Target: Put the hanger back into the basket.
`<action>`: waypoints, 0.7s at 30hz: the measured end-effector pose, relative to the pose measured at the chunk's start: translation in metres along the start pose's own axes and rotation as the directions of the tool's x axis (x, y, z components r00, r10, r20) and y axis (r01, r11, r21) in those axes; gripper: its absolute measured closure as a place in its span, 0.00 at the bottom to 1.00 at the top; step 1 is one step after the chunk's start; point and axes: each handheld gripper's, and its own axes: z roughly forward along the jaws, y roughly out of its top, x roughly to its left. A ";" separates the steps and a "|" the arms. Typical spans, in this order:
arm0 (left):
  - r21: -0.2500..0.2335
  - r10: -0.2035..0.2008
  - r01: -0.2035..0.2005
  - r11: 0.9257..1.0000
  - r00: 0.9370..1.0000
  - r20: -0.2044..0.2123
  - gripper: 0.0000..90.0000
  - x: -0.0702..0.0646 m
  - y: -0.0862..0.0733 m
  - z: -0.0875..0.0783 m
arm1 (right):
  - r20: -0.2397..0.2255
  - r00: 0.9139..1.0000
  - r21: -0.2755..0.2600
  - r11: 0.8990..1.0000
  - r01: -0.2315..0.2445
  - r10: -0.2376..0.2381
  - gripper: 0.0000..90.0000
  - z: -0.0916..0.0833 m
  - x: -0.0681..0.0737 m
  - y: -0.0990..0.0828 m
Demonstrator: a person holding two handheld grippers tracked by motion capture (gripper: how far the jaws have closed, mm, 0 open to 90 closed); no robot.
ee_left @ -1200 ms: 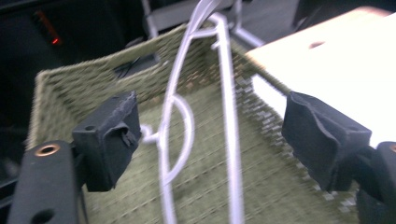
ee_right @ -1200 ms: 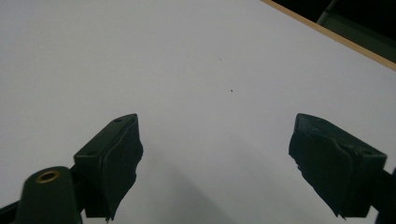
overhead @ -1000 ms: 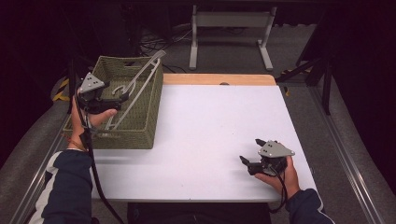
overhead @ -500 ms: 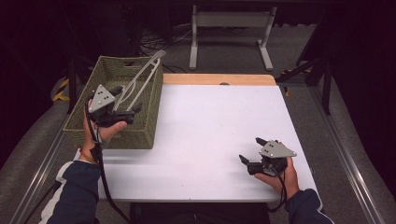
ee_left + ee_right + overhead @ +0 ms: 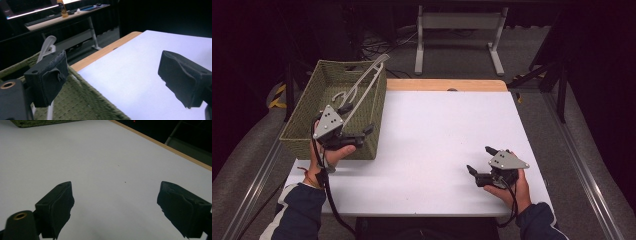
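A green woven basket (image 5: 307, 107) stands on the left of the white table (image 5: 437, 130). A pale grey hanger (image 5: 362, 87) lies in it and leans out over its far right corner. My left gripper (image 5: 358, 119) hovers at the basket's near right corner. Its jaws have just been opening a little and stand open with nothing between them. In the left gripper view (image 5: 112, 80) the basket's weave (image 5: 82, 100) and the hanger (image 5: 47, 41) lie by the left jaw. My right gripper (image 5: 480, 160) rests open at the table's right front, over bare tabletop (image 5: 115, 207).
A wooden strip (image 5: 444, 85) edges the table's far side. A white metal stand (image 5: 459, 22) is on the floor behind it. The left gripper view shows a desk with a bottle (image 5: 61, 7) farther off. A corner of the basket (image 5: 37, 122) shows in the right gripper view.
My left hand has moved toward the near side and to the right, from above the basket's middle to its near right corner. The right hand has stayed put.
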 end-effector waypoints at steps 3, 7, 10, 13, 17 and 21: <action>-0.008 -0.008 0.008 1.000 1.000 0.023 0.11 -0.009 -0.003 0.001 | -0.002 1.000 -0.001 1.000 0.003 -0.003 0.15 0.001 0.001 0.000; -0.022 -0.006 0.007 1.000 0.999 0.049 0.11 -0.017 -0.005 0.000 | 0.001 1.000 -0.009 1.000 0.005 -0.005 0.15 0.000 0.002 0.001; -0.038 0.010 -0.007 0.999 0.997 0.081 0.11 -0.031 -0.007 0.000 | 0.002 1.000 -0.011 1.000 0.007 -0.007 0.15 0.000 0.002 0.001; -0.035 0.030 -0.026 0.999 0.994 0.108 0.11 -0.042 -0.008 0.002 | 0.006 1.000 -0.017 1.000 0.010 -0.010 0.15 0.000 0.003 0.002; -0.040 0.056 -0.051 0.998 0.991 0.121 0.12 -0.051 -0.010 0.002 | 0.004 1.000 -0.019 1.000 0.012 -0.012 0.15 0.000 0.004 0.003; -0.025 0.086 -0.084 0.996 0.989 0.118 0.12 -0.061 -0.013 0.002 | 0.002 1.000 -0.020 1.000 0.013 -0.013 0.15 0.000 0.005 0.003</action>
